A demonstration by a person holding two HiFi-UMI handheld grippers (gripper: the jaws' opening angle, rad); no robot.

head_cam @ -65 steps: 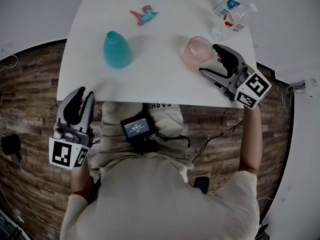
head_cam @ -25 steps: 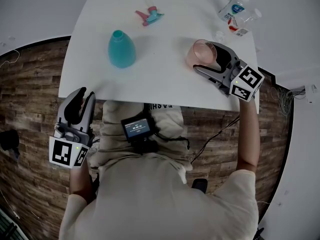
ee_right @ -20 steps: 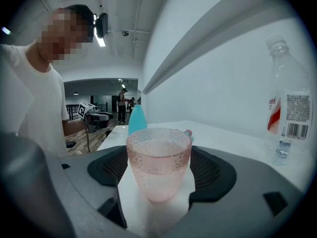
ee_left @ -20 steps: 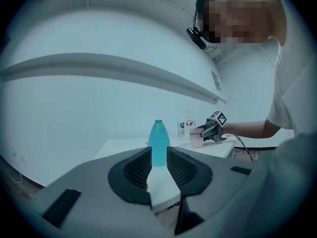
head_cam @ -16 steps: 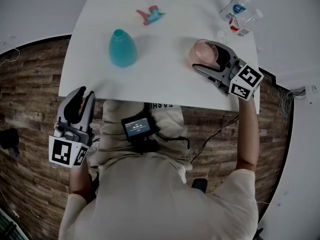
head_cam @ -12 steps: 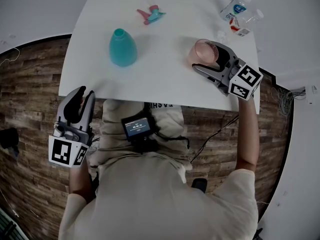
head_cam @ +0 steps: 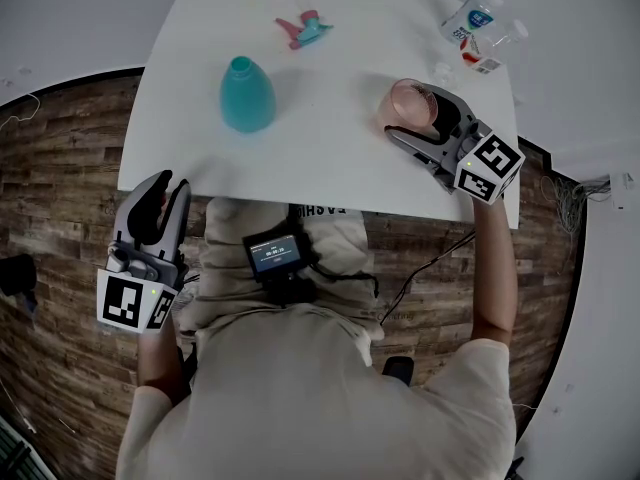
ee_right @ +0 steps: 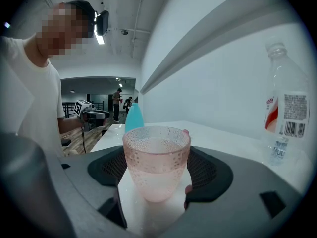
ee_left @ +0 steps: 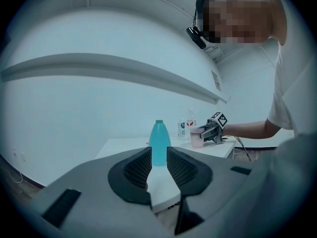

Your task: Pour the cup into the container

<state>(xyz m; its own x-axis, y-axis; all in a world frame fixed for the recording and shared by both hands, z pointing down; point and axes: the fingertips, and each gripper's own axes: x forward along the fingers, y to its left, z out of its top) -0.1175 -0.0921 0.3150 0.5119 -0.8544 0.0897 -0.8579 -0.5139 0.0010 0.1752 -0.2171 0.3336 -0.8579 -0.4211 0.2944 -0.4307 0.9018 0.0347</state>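
Gripping the cup (head_cam: 408, 101) with your right gripper (head_cam: 420, 116), you are pressing one jaw against each side of its pink, dimpled wall. The cup is standing upright on the tabletop (head_cam: 330, 163), near the front edge on the right, and pale liquid is filling its lower part. The container (head_cam: 247, 96), teal with an open neck, is standing upright well to the left of the cup, nearer the tabletop's left edge. You are holding your left gripper (head_cam: 167, 190) off the tabletop, just in front of its left front corner and over the wood floor (head_cam: 60, 198). Its jaws are sitting only a narrow gap apart, holding nothing and pointing toward the container. A sprayer (head_cam: 301, 31) is lying on the far side of the tabletop, behind the container. Two clear bottles (head_cam: 466, 13) are standing at the far right corner, behind the cup.
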